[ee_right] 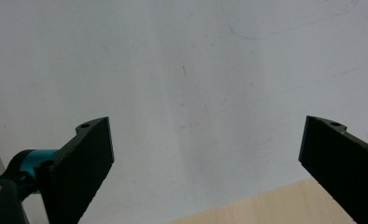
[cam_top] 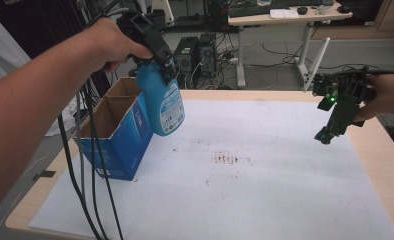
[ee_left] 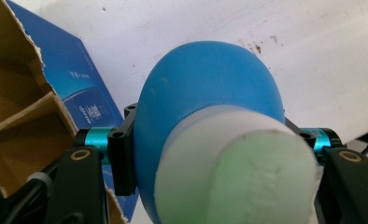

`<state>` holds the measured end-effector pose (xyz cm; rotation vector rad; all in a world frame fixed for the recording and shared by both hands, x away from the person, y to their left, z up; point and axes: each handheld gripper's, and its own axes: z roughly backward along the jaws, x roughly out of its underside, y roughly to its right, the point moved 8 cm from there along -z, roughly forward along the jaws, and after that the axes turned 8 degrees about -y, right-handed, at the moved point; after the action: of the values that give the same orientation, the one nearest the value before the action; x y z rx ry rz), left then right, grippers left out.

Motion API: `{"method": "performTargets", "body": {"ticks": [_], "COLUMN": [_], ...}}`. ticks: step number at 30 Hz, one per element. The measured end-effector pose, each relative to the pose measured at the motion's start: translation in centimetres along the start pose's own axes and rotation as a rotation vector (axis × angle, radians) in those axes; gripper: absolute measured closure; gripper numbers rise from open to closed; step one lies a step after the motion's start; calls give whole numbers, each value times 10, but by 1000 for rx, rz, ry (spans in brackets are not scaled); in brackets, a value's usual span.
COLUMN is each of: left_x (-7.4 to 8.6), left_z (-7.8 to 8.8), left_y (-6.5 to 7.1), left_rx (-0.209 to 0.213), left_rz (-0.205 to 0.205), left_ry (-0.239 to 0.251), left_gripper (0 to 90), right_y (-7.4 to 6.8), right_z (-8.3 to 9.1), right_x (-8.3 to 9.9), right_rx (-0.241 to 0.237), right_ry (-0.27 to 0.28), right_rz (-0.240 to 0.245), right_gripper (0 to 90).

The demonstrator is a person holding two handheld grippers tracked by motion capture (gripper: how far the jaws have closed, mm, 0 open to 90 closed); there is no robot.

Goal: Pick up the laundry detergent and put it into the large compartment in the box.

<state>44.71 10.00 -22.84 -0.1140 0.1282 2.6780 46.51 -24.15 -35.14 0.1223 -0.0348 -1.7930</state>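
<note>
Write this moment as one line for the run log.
left gripper: shut on blue bottle, held above cardboard box | right gripper: open, empty, over white sheet

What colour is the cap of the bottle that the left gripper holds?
The cap is white to pale green, on a blue bottle; the left gripper view shows it best.

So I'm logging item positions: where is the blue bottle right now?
In the high view, the blue bottle hangs at left in the left gripper, off the table beside the blue cardboard box.
</note>
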Motion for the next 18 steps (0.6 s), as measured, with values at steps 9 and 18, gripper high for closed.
{"method": "performTargets", "body": {"ticks": [9,18], "left_x": [5,14], "left_z": [32,52], "left_y": [6,-5], "left_rx": [22,5], "left_rz": [-181,-333], "left_ry": [29,70], "left_gripper": [377,378], "right_y": [-4,-6], "right_z": [2,4], "right_x": [-4,-1], "right_rx": [3,8], "right_ry": [1,-3], "right_rz": [11,-1], "right_gripper": [23,23]}}
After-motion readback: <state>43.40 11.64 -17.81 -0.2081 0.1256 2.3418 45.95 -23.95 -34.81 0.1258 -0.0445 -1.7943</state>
